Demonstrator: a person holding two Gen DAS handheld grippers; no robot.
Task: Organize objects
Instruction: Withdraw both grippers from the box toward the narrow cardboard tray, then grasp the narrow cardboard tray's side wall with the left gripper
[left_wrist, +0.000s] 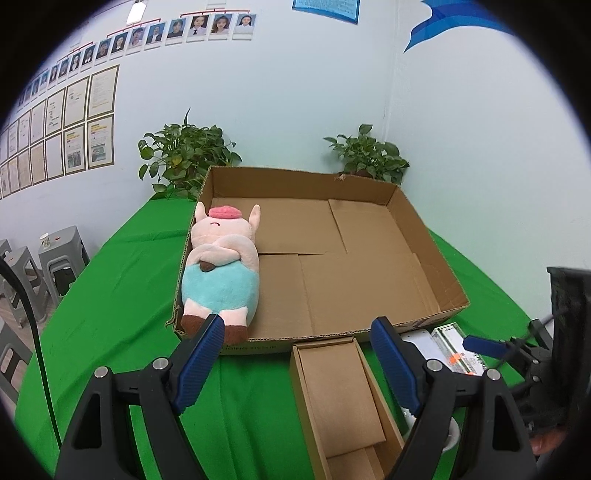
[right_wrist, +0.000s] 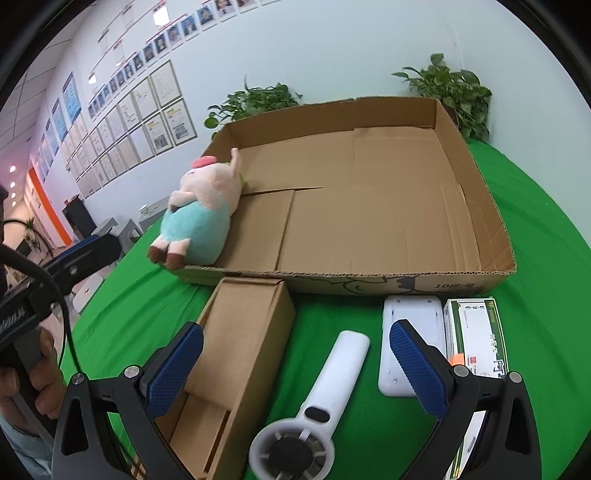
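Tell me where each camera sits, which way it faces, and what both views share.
Left wrist: on the left tool, open, facing the plush pig in the big cardboard tray; the right tool's tip shows at right.
Right wrist: on the right tool, open, above the handheld fan, facing the tray; the left tool and the hand show at left.
Shared: pig, tray, small open box, medicine box, green cloth.

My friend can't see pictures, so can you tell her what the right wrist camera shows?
A plush pig lies at the left edge of a big open cardboard box on a green table. In front sit a small open carton, a white handheld fan, a white device and a green-and-white packet. The right gripper is open and holding nothing.
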